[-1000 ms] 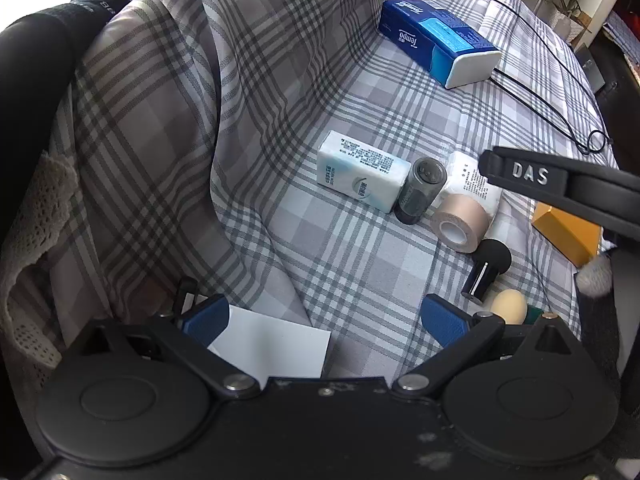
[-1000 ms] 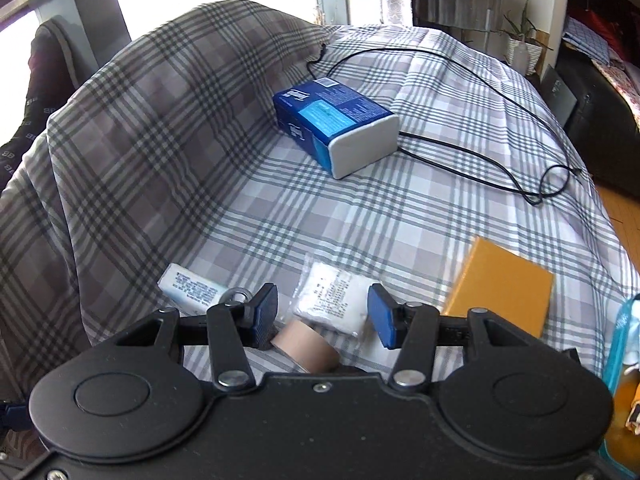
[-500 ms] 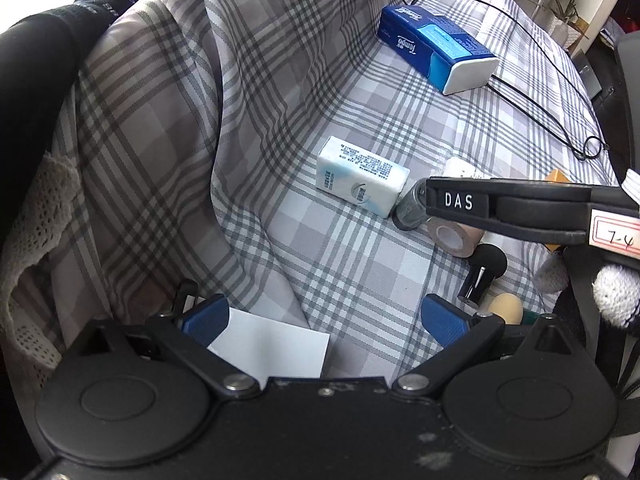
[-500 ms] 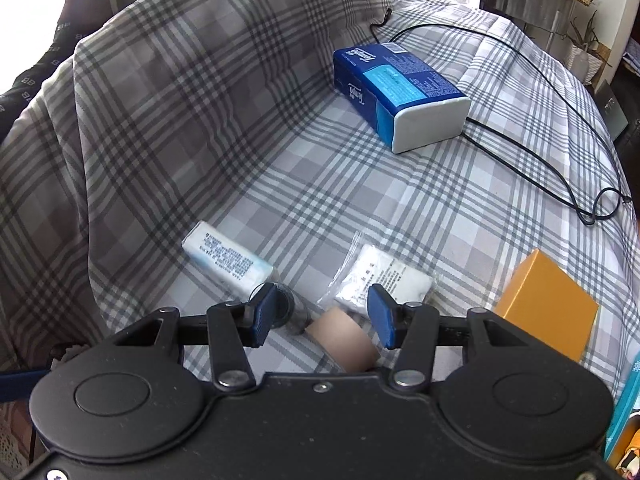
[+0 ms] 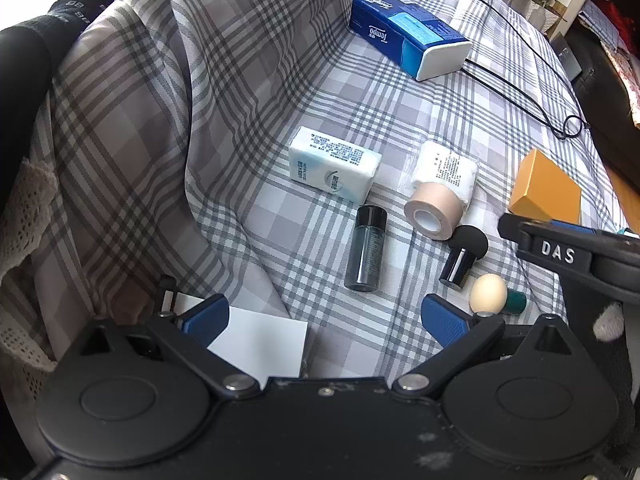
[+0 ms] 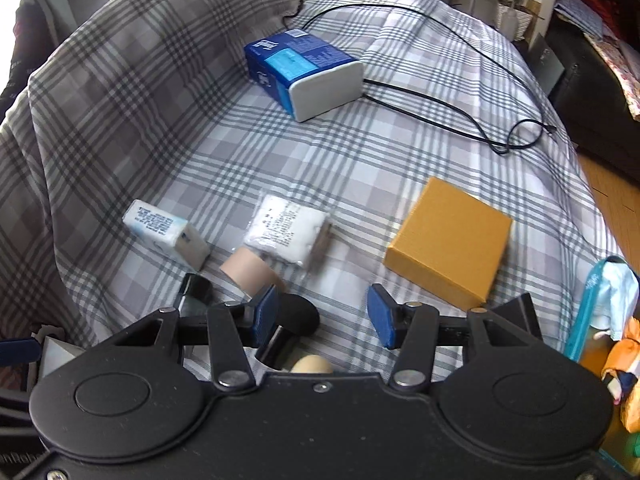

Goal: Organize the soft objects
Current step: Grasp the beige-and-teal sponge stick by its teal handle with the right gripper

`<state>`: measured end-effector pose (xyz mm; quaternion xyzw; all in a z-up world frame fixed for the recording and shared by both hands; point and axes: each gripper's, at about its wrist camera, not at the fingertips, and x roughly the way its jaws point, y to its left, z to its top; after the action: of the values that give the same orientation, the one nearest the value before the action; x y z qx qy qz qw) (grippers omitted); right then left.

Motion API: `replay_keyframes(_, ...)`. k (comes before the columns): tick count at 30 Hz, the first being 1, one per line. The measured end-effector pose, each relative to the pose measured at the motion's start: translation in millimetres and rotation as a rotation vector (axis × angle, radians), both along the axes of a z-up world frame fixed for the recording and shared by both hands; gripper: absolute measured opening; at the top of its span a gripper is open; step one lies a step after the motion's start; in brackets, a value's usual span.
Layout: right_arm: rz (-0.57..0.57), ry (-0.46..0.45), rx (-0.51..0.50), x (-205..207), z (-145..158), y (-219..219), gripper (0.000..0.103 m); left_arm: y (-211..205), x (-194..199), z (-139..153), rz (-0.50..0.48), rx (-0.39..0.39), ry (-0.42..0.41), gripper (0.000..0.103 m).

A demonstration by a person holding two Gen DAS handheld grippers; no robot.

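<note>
Both grippers hang over a plaid cloth with their blue pads spread apart and nothing between them. The left gripper sits low at the near edge, its left pad over a white card. The right gripper hovers just above a black-headed applicator and a beige sponge egg; in the left wrist view its finger marked DAS enters from the right. The soft things lie in a loose cluster mid-cloth: a white tissue pack, a bagged white cotton pad and a beige tape roll that touches the pad's near edge. A dark bottle lies on its side just in front of the tissue pack. The applicator and the egg lie near the tape, toward the right. An orange box stands apart on the right, and a blue Tempo tissue box lies well back beside a black cable.
</note>
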<state>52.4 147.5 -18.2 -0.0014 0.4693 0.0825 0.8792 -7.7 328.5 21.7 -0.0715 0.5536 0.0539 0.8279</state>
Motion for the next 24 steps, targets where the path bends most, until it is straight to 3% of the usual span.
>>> replay_keyframes(7,-0.023,-0.028,-0.054,-24.7,-16.5,-8.9,0.051,4.8,0.6,-2.9,0.040,0.009,0.009,0.102)
replay_keyframes(14,-0.095,0.006,0.013,-39.5,-32.4,-14.4,0.051,8.9,1.7,-6.2,0.077,0.017,0.017,0.102)
replay_keyframes(24,-0.093,-0.050,-0.024,-49.2,-39.0,-5.5,0.057,9.8,3.3,-12.2,0.101,0.029,0.037,0.103)
